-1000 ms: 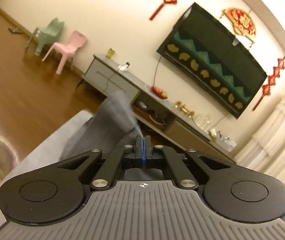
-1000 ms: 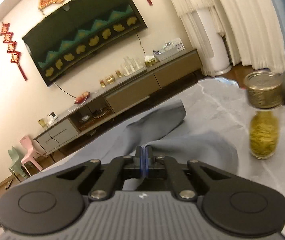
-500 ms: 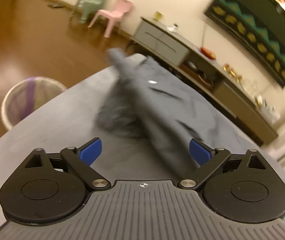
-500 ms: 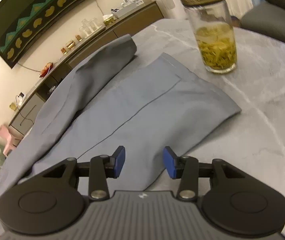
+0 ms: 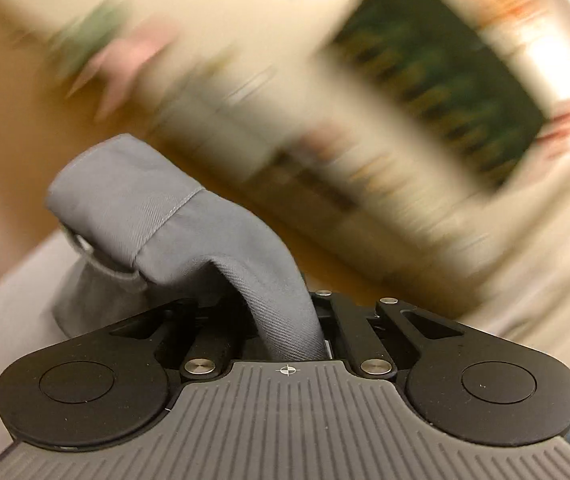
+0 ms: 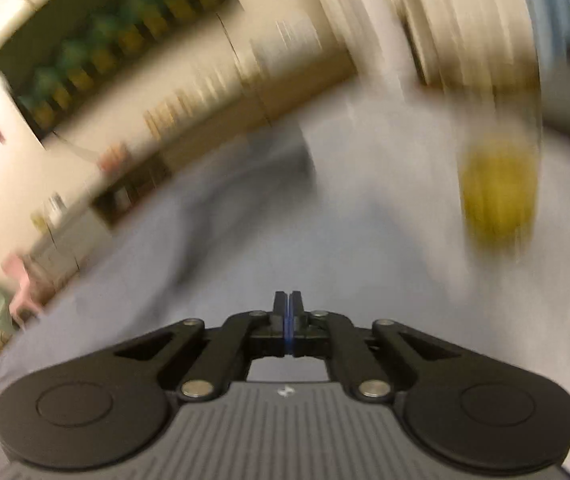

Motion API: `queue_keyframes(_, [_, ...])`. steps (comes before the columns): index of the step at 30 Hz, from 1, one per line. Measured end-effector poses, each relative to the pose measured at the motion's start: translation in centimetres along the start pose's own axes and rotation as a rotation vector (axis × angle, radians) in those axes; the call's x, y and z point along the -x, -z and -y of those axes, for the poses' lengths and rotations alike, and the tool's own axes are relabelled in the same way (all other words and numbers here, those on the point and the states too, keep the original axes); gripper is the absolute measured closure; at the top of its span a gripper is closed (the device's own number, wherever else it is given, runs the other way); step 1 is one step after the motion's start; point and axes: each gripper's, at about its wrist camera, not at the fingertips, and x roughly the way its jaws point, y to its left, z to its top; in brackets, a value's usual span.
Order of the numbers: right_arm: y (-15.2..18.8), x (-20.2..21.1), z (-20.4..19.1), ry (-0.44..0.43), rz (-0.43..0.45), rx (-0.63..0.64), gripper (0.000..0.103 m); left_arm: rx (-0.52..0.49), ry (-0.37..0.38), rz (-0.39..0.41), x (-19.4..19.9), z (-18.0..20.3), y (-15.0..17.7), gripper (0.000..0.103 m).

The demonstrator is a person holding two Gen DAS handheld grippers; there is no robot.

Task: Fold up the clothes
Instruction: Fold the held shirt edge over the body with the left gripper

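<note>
Left gripper (image 5: 285,332) is pinched tight on a hemmed bit of the grey cloth (image 5: 157,216), which bunches up over the jaws and hangs down to the table (image 5: 1,320). Right gripper (image 6: 289,320) has its jaws pressed together too, w/ the blue pads touching. I can't tell if a thin bit of cloth is caught in there, bc the view is so blurry.

Past the right gripper, the rest of the cloth (image 6: 157,248) lies flat on the table (image 6: 385,208), going off to the far left edge. A jar w/ yellow stuff (image 6: 497,196) stands near the far right edge, apart from the cloth.

Cloth looks soft, light & floppy, so it will sag and slide. Best spot to grab is prob the hem or a corner, since the stitched edge is thicker. Watch the jar: it may be glass, so a swing could knock it over.
</note>
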Motion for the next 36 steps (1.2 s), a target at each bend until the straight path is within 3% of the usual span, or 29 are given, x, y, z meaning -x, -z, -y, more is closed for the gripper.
queue_keyframes(1, [-0.4, 1.2, -0.1, -0.023, 0.037, -0.009, 0.103, -0.015, 0.08, 0.06, 2.3, 0.4, -0.7, 0.103])
queue_keyframes(3, [-0.3, 2.6, 0.3, -0.04, 0.043, -0.023, 0.103, 0.031, 0.106, 0.065, 6.4, -2.3, 0.8, 0.103])
queue_keyframes(5, [1.2, 2.8, 1.3, -0.027, -0.027, -0.029, 0.103, 0.09, -0.053, -0.09, 8.5, -6.9, 4.6, 0.103])
queue_keyframes(7, [3.4, 2.0, 2.4, 0.006, -0.125, -0.085, 0.095, 0.163, -0.272, -0.249, 9.5, -11.8, 9.0, 0.103])
queue_keyframes(8, [4.5, 1.5, 2.9, 0.025, -0.179, -0.12, 0.088, 0.156, -0.351, -0.287, 9.6, -12.8, 10.3, 0.103])
queue_keyframes(9, [5.4, 1.3, 3.3, 0.059, -0.21, -0.147, 0.074, 0.142, -0.425, -0.319, 9.7, -13.7, 11.5, 0.103])
queue_keyframes(10, [5.8, 1.5, 3.3, 0.105, -0.204, -0.156, 0.065, 0.128, -0.498, -0.35, 9.8, -14.5, 12.6, 0.097])
queue_keyframes(12, [5.9, 2.1, 2.9, 0.179, -0.157, -0.129, 0.025, 0.107, -0.524, -0.355, 9.4, -14.5, 13.3, 0.082])
queue_keyframes(13, [5.8, 2.1, 2.7, 0.21, -0.142, -0.105, 0.02, 0.109, -0.513, -0.347, 9.2, -14.4, 13.4, 0.071])
queue_keyframes(15, [5.9, 1.8, 2.3, 0.266, -0.126, -0.065, 0.016, 0.097, -0.512, -0.334, 8.5, -13.7, 13.5, 0.06])
queue_keyframes(17, [6.3, 0.1, 2.1, 0.279, -0.185, -0.027, 0.017, 0.083, -0.511, -0.321, 7.7, -13.0, 13.6, 0.056])
queue_keyframes(19, [7.0, -1.4, 1.7, 0.295, -0.232, 0.031, 0.031, 0.049, -0.529, -0.327, 7.2, -12.7, 14.0, 0.057])
queue_keyframes(21, [7.1, -2.7, 0.3, 0.295, -0.256, 0.142, 0.099, 0.043, -0.565, -0.332, 7.4, -13.7, 14.5, 0.064])
queue_keyframes(22, [7.0, -3.5, -0.3, 0.296, -0.265, 0.19, 0.098, 0.041, -0.584, -0.335, 7.6, -14.3, 14.7, 0.084])
queue_keyframes(24, [6.5, -5.0, -1.2, 0.314, -0.266, 0.279, 0.099, 0.054, -0.608, -0.332, 8.0, -15.6, 15.1, 0.092])
queue_keyframes(27, [5.1, -6.8, -0.8, 0.368, -0.252, 0.317, 0.099, 0.086, -0.604, -0.324, 8.9, -16.9, 15.0, 0.091])
queue_keyframes(29, [4.8, -7.3, -0.5, 0.412, -0.237, 0.33, 0.097, 0.093, -0.603, -0.33, 9.9, -16.9, 14.9, 0.084])
queue_keyframes(31, [4.9, -6.8, -0.3, 0.459, -0.21, 0.336, 0.091, 0.069, -0.624, -0.309, 11.6, -16.4, 14.7, 0.074])
queue_keyframes(33, [5.1, -4.9, -0.3, 0.498, -0.149, 0.33, 0.079, 0.045, -0.642, -0.273, 13.3, -15.9, 14.4, 0.074])
queue_keyframes(36, [5.9, -1.2, -3.4, 0.412, -0.024, 0.38, 0.075, 0.024, -0.652, -0.157, 16.2, -13.7, 13.3, 0.075])
